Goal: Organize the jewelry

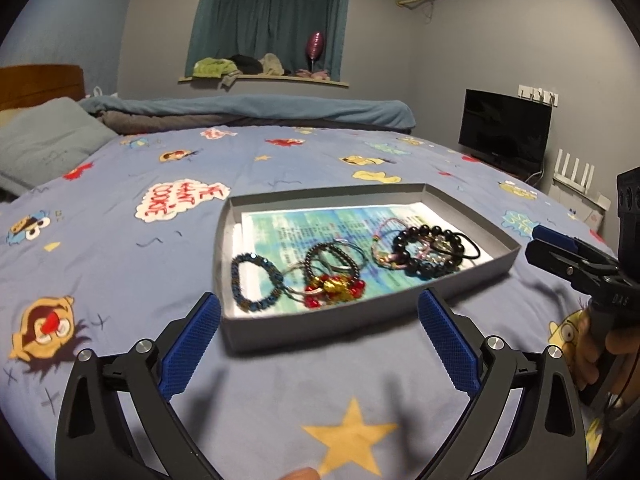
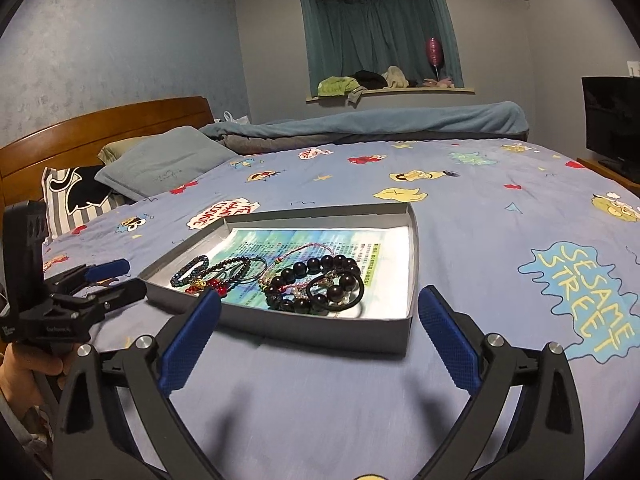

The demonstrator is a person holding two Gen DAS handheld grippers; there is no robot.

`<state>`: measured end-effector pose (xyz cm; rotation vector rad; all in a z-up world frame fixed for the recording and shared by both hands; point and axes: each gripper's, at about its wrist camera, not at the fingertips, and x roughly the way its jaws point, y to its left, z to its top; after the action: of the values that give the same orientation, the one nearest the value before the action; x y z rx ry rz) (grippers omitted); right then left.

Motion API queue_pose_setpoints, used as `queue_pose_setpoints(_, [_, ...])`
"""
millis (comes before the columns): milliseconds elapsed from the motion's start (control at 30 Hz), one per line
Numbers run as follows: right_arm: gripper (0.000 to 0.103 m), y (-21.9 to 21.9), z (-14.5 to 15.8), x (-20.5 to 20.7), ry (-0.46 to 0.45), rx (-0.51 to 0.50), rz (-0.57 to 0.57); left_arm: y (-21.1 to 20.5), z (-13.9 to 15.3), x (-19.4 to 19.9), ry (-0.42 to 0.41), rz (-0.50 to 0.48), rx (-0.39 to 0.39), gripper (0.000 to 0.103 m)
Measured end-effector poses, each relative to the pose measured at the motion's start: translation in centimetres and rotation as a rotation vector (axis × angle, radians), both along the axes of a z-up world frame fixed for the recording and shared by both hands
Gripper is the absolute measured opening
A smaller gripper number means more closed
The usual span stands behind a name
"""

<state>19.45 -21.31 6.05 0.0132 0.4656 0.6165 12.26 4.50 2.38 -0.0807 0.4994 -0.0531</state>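
A shallow grey tray lined with a printed sheet lies on the bed and holds several bracelets. Among them are a blue beaded bracelet, a dark one with red and gold beads, and a large black-bead bracelet with a black hair tie. My left gripper stands open just short of the tray's near wall, with nothing between its fingers. The right gripper is open too, empty, in front of the tray's near right corner.
The blue cartoon-print bedsheet spreads all around the tray. Pillows and a wooden headboard lie to the far left, a rolled blanket at the far edge. A TV stands right of the bed. A person's hand holds the left gripper.
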Motion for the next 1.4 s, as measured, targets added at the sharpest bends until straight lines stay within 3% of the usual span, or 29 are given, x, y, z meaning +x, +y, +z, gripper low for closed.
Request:
queue_pose_setpoints(533, [0.097,-0.1,-0.1,-2.8,-0.049,-0.007,0.038,-1.8,0.2,-2.6,-0.096,0.068,0.031,0.098])
queue_pose_setpoints(1400, [0.097,0.3,-0.1,-3.4,-0.053,-0.022,0.05,-2.0,0.0,-2.4,-0.092,0.058,0.035,0.098])
